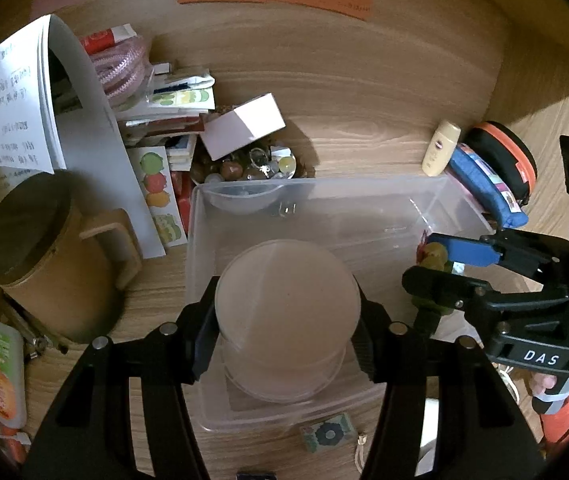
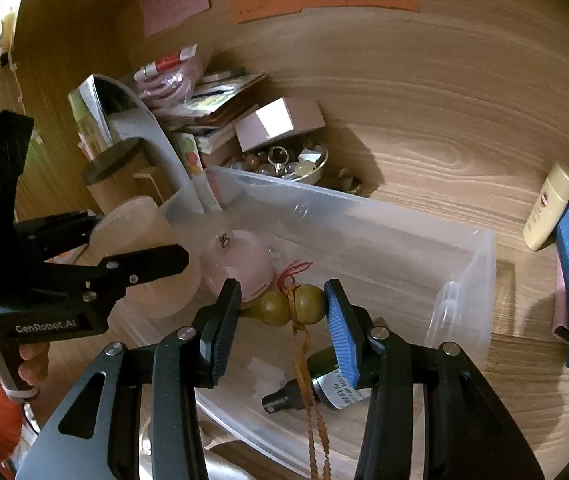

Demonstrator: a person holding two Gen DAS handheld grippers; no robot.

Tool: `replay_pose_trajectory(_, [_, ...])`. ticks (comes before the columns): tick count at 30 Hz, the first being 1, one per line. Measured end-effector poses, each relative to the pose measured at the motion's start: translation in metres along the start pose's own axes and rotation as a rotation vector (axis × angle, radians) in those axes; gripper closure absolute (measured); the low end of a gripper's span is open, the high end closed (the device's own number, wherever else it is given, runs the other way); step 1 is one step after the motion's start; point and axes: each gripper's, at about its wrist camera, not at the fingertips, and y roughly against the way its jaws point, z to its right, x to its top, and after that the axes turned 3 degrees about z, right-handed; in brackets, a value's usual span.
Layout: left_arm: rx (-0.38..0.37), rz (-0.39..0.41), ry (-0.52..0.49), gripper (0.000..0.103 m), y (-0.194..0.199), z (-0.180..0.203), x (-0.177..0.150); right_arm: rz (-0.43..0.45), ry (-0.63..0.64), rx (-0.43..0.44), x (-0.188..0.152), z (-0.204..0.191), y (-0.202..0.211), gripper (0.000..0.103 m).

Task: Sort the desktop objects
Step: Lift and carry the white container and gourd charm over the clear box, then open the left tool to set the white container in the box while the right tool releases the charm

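My left gripper (image 1: 287, 332) is shut on a frosted round jar (image 1: 288, 300), which hangs over the near end of a clear plastic bin (image 1: 424, 200). In the right wrist view my right gripper (image 2: 282, 320) is shut on an olive-green gourd charm (image 2: 288, 308) whose orange cord hangs down. It holds the charm above the clear bin (image 2: 464, 264). A pink round object (image 2: 240, 264) and a dark spray bottle (image 2: 324, 384) lie in the bin. The left gripper (image 2: 132, 240) with the jar (image 2: 140, 232) shows at left. The right gripper (image 1: 436, 262) shows at the bin's right side.
Behind the bin stand a bowl of beads (image 1: 252, 168) with a white box (image 1: 244, 126) on it, and stacked papers and packets (image 1: 12, 112). A wooden mug (image 1: 44, 248) stands left. A cream bottle (image 1: 440, 148) and blue pouch (image 1: 484, 184) lie right. A patterned card (image 1: 326, 434) lies in front.
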Motion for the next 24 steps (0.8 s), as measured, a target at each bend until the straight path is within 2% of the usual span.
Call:
replay_pose_trajectory(11, [0.031, -0.034, -0.009, 0.046, -0.016, 0.006, -0.003, -0.034, 0.010, -0.013, -0.004, -0.001, -0.009, 0.063])
replay_pose_trajectory(15, [0.048, -0.018, -0.039, 0.053, -0.013, 0.011, -0.001, -0.049, 0.021, -0.030, -0.006, -0.001, -0.012, 0.063])
replay_pose_trajectory(24, [0.066, -0.007, -0.049, 0.053, -0.013, 0.012, -0.002, -0.054, 0.031, -0.054, -0.009, 0.002, -0.015, 0.063])
